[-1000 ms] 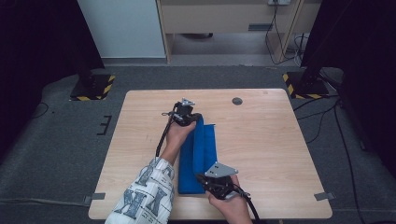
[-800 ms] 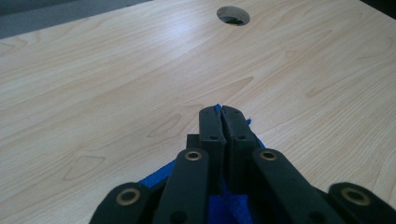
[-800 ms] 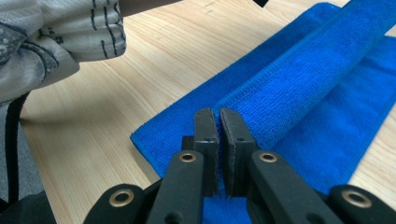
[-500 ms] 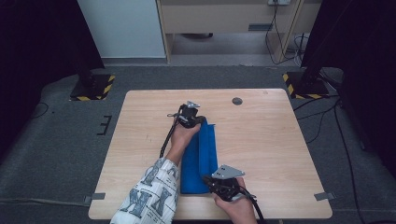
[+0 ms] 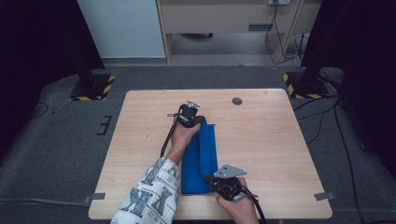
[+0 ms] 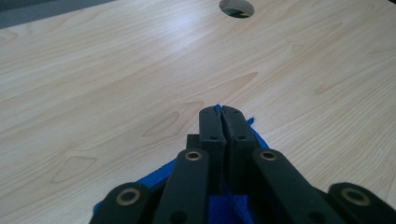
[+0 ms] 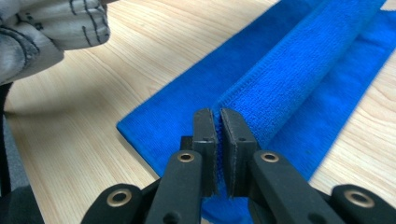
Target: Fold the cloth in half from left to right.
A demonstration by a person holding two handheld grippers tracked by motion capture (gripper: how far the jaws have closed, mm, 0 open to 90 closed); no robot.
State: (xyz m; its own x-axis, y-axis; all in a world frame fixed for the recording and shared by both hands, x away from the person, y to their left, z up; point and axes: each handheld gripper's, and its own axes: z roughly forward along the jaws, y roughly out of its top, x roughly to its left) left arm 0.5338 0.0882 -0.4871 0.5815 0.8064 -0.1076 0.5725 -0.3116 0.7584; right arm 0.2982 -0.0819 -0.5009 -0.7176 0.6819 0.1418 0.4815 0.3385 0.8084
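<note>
Both tools clamp blue towel: left tool far corner, mostly hidden; right tool near edge.

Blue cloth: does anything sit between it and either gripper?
Nothing visible. The left gripper is shut on the far corner of the blue cloth, and the right gripper pinches its near edge.

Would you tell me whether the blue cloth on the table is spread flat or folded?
Folded. The blue cloth lies as a narrow strip on the table, and the right gripper view shows one layer lapped over another along its length.
</note>
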